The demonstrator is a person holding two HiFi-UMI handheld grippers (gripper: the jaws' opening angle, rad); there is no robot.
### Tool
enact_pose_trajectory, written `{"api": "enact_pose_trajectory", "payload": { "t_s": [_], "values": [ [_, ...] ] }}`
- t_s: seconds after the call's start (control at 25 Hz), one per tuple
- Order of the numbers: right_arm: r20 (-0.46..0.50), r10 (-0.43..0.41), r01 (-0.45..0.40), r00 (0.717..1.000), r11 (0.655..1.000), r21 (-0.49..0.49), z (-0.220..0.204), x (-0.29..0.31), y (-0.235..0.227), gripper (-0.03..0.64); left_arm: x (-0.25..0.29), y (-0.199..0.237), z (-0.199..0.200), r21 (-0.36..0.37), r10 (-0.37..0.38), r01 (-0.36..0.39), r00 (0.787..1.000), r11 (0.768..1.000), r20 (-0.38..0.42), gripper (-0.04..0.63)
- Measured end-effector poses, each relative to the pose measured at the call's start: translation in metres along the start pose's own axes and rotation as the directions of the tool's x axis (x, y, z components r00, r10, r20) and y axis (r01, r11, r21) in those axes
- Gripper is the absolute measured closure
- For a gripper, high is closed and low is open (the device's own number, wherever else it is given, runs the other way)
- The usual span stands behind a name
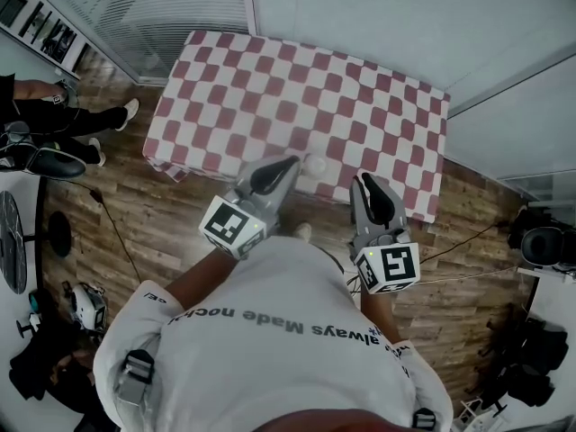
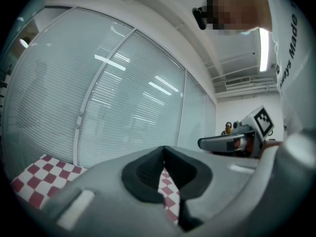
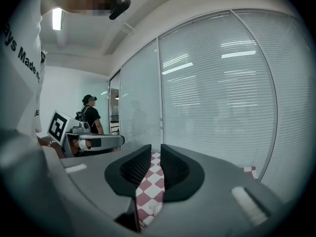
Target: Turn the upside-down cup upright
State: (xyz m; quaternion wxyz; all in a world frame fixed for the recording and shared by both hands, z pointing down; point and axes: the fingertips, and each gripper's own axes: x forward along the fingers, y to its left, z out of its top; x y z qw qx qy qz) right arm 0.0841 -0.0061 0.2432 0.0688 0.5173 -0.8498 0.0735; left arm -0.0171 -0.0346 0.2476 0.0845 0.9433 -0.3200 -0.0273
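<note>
Head view: cup stands on end

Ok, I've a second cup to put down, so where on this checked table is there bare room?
Most of the checked table is bare: the far half by the glass wall and both ends. It is crowded only at the near edge's middle, where the white cup sits between the left tool and right tool.

cup half tucked behind my left tool so I can't tell which way up it is, only a pale blob in the right gripper view, surface near edge partly behind that tool and my right tool, bystander's legs cut off at left
</note>
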Motion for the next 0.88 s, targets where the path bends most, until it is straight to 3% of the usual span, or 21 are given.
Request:
{"api": "enact_pose_trajectory", "payload": {
  "t_s": [0.88],
  "values": [
    [0.001, -0.002, 0.002, 1.0, 1.0, -0.001, -0.003, 0.005, -0.007, 0.555, 0.018, 0.001, -0.009, -0.026, -0.033, 0.033, 0.999, 0.999, -0.009, 0.591]
  ]
}}
